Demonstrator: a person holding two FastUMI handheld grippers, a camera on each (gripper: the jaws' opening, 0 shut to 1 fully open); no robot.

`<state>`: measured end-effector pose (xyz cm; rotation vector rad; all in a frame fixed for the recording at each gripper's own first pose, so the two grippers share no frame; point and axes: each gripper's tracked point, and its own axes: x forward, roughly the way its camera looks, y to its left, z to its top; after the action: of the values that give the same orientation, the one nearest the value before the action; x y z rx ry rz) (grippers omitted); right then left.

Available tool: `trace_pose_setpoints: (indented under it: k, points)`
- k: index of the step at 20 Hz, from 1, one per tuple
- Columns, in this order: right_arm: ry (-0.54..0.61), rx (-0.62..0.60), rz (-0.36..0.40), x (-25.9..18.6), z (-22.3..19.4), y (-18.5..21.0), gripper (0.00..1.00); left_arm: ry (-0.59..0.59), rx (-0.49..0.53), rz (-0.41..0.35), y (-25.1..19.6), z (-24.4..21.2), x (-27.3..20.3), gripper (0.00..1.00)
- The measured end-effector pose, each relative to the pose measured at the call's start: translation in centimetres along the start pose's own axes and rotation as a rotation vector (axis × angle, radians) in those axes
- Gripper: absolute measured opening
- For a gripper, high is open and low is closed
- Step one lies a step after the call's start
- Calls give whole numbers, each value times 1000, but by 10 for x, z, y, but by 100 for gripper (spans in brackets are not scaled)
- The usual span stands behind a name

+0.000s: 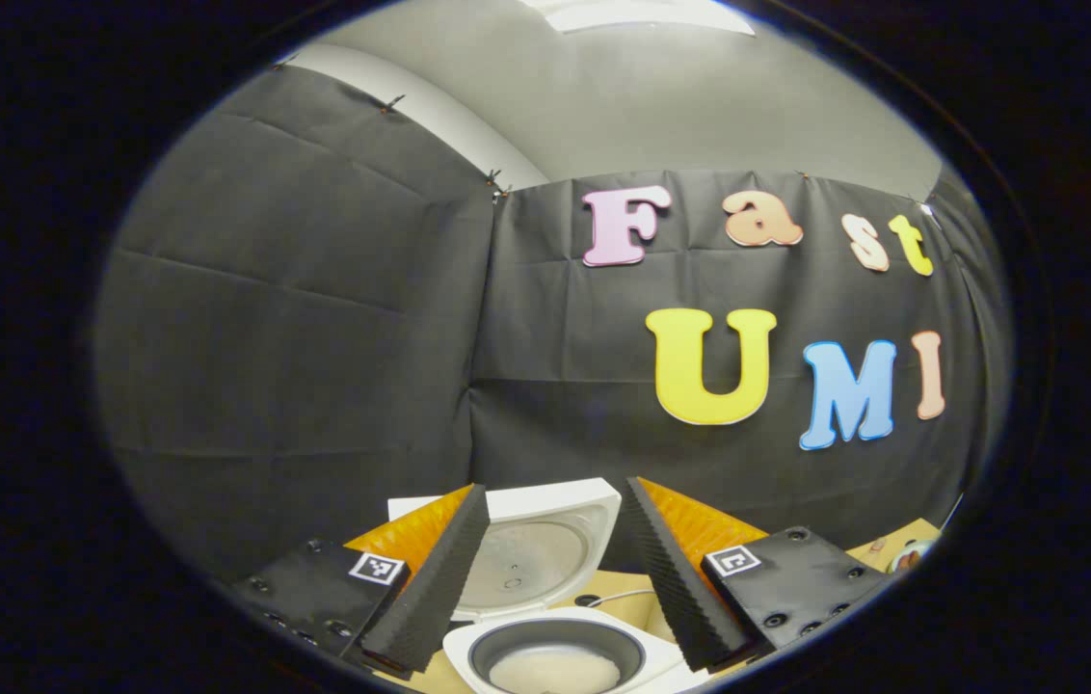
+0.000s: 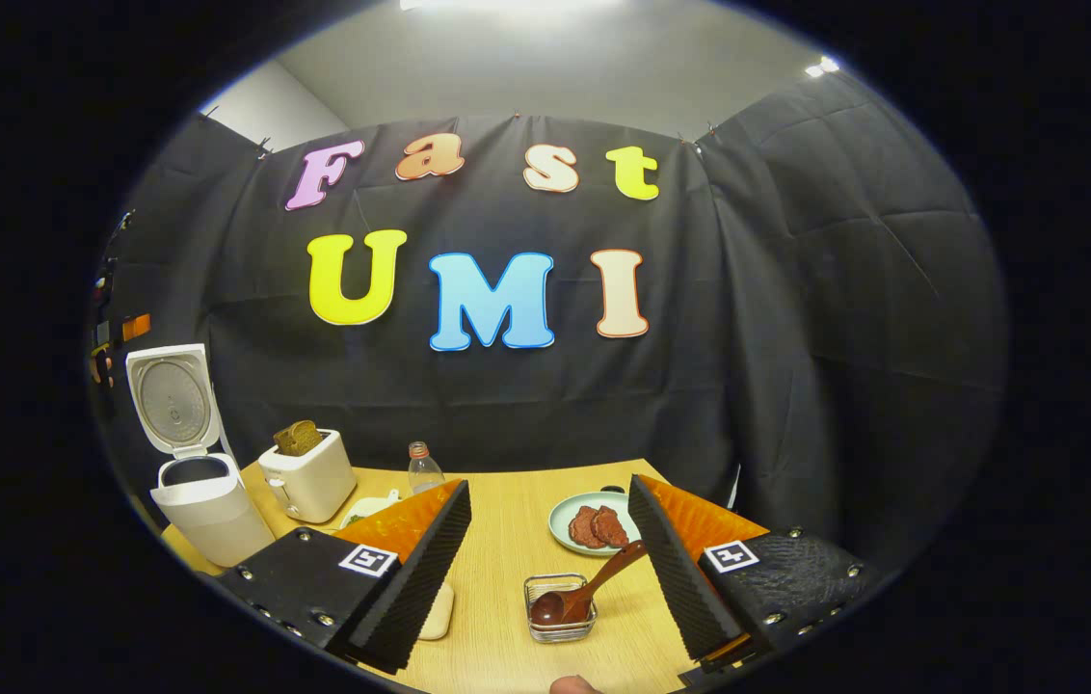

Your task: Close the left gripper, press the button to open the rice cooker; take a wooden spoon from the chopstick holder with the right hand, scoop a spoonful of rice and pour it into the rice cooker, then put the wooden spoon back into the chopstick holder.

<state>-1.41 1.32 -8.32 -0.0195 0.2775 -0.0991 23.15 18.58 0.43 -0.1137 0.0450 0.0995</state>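
Observation:
The white rice cooker (image 1: 661, 665) stands open just below my left gripper (image 1: 555, 487), its lid (image 1: 531, 554) raised upright. White rice (image 1: 555, 670) lies in the dark inner pot. The left gripper's fingers are spread wide and hold nothing. In the right gripper view the same cooker (image 2: 199, 501) stands at the table's far left with its lid (image 2: 170, 395) up. A dark wooden spoon (image 2: 594, 586) rests with its bowl in a small wire holder (image 2: 560, 627), its handle leaning towards the right finger. My right gripper (image 2: 549, 482) is open above and behind the holder.
On the wooden table (image 2: 507, 540) stand a white toaster (image 2: 307, 477) with bread in it, a clear bottle (image 2: 423, 469) and a pale green plate (image 2: 565, 535) with red-brown food. A pale flat object (image 2: 435, 612) lies under the right gripper's left finger. A fingertip (image 2: 574, 685) shows at the bottom edge.

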Motion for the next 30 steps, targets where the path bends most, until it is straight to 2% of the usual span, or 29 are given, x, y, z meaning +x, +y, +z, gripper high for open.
trace_pose_setpoints:
  k: [5,6,7,10,14,17,20,21,22,24,27,28,29,30]
  points:
    - [20,20,-32,-7,-10,2,100,-18,27,33,24,4,59,99]
    - [22,21,-40,-6,-11,1,100,-20,42,39,27,2,75,95]
    - [25,23,-47,-6,-12,1,100,-16,55,43,30,-1,87,99]
    - [39,25,-62,-9,-20,0,100,23,86,53,37,-17,119,99]
    - [55,29,-67,-14,-27,1,100,85,69,88,48,-46,149,99]
    - [52,24,-74,-17,-26,-4,100,133,99,123,59,-64,156,99]
    - [58,27,-73,-17,-28,-7,100,148,103,129,56,-61,153,96]
    - [58,32,-68,-17,-27,-7,100,154,94,130,56,-62,152,91]
    - [56,32,-64,-17,-27,-7,100,159,88,130,56,-63,153,100]
    - [53,20,-53,-16,-26,-7,100,170,83,129,56,-63,152,96]
    - [47,2,-27,-11,-23,-4,100,178,69,127,54,-63,151,96]
    - [42,2,-15,-11,-21,-3,100,179,72,125,55,-63,151,92]
    - [36,4,-3,-10,-18,-2,100,177,76,123,55,-63,151,96]
    - [25,7,11,-9,-14,-1,100,175,81,121,55,-63,151,97]
